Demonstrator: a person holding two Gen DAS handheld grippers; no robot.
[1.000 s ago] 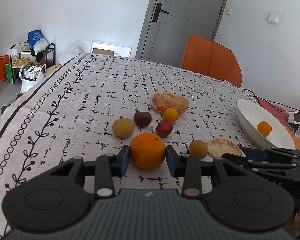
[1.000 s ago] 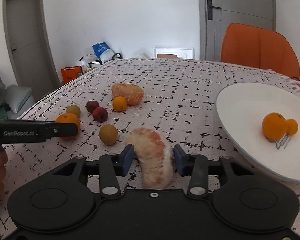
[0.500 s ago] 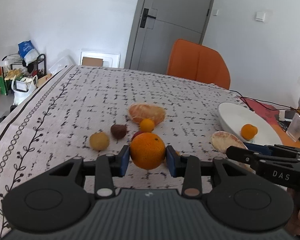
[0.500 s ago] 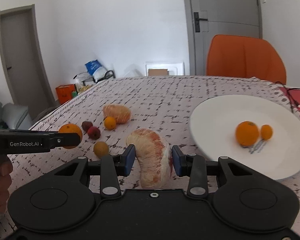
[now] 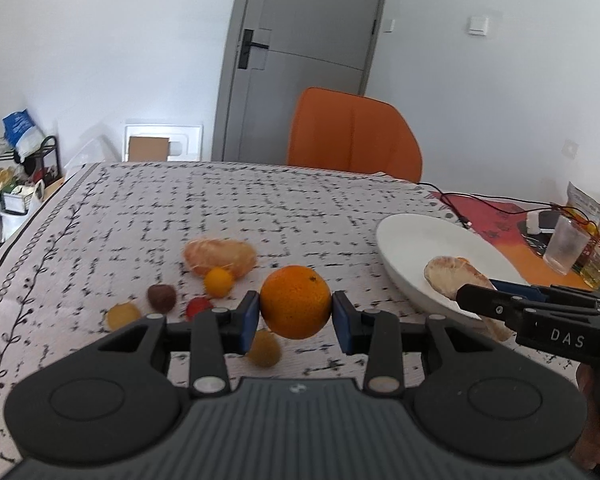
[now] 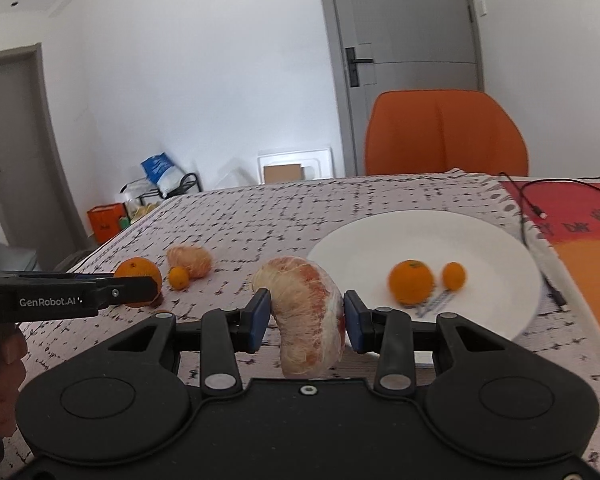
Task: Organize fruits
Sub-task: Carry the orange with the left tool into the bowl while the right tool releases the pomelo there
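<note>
Left wrist view: the left gripper [image 5: 295, 320] is clamped part-way closed on a round orange fruit [image 5: 295, 302], both blue pads pressing its sides, the fruit clear of the patterned tablecloth [image 5: 140, 216]. At 3 o'clock sits the white round plate [image 5: 412, 240]. The right gripper [image 5: 476, 300] reaches in from 4 o'clock, holding a peeled pale-pink pomelo segment [image 5: 450, 274] over the plate's near rim. Left on the cloth at 10 to 11 o'clock: a second peeled pomelo piece [image 5: 220, 256], a small yellow-orange citrus [image 5: 218, 282], a dark brown fruit [image 5: 162, 297], a red fruit [image 5: 198, 307], a yellow round fruit [image 5: 122, 315]; another yellowish fruit [image 5: 265, 347] lies under the jaws.

Right wrist view: the right gripper, narrowed, pinches the curved pomelo segment. The plate at 2 o'clock already carries a medium orange [image 6: 411, 282] and a small orange citrus [image 6: 454, 276].

Judgement: two fruits plated, two in transit, about six waiting; roughly a third along.
</note>
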